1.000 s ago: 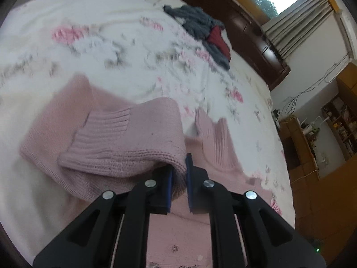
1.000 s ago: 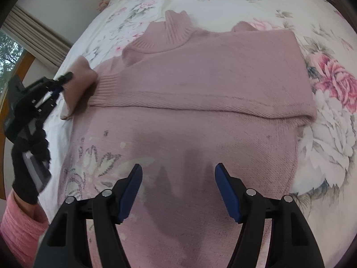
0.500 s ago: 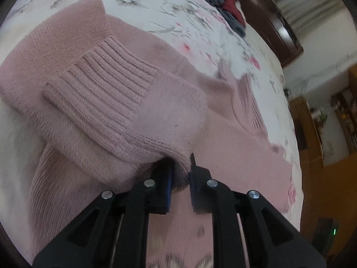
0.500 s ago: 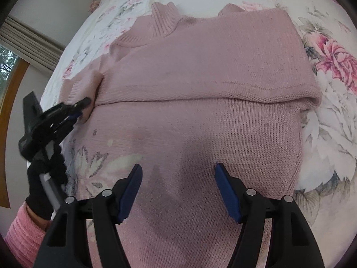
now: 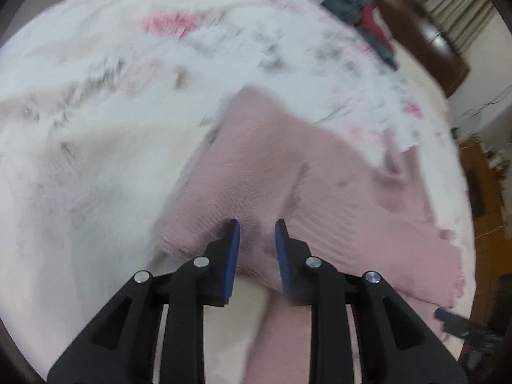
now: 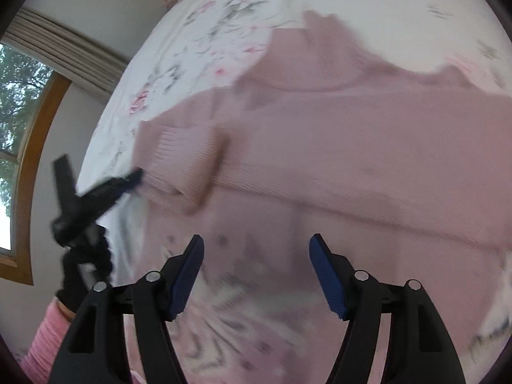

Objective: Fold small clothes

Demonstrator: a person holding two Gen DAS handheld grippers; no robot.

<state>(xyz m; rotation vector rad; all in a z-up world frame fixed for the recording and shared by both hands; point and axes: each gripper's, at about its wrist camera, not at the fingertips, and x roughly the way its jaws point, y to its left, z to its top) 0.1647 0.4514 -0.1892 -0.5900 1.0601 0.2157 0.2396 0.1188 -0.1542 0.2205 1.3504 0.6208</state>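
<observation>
Sweater (image 6: 336,147) lay flat on the bed (image 5: 96,121), folded cuff (image 6: 185,166) just beyond left gripper (image 5: 255,224), fingers slightly apart and empty, right gripper (image 6: 256,240) spread wide above the body.

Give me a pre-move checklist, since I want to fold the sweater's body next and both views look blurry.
1. Left gripper let go of the cuff: ok, jaws apart, nothing between them.
2. Sleeve folded onto the pink sweater: ok, cuff lies on the body.
3. Right gripper open and empty: ok, over the lower front.
4. Sweater flat on the bedspread: cannot tell, motion blur.
5. Clothes pile clear of the sweater: ok, far across the bed.
</observation>
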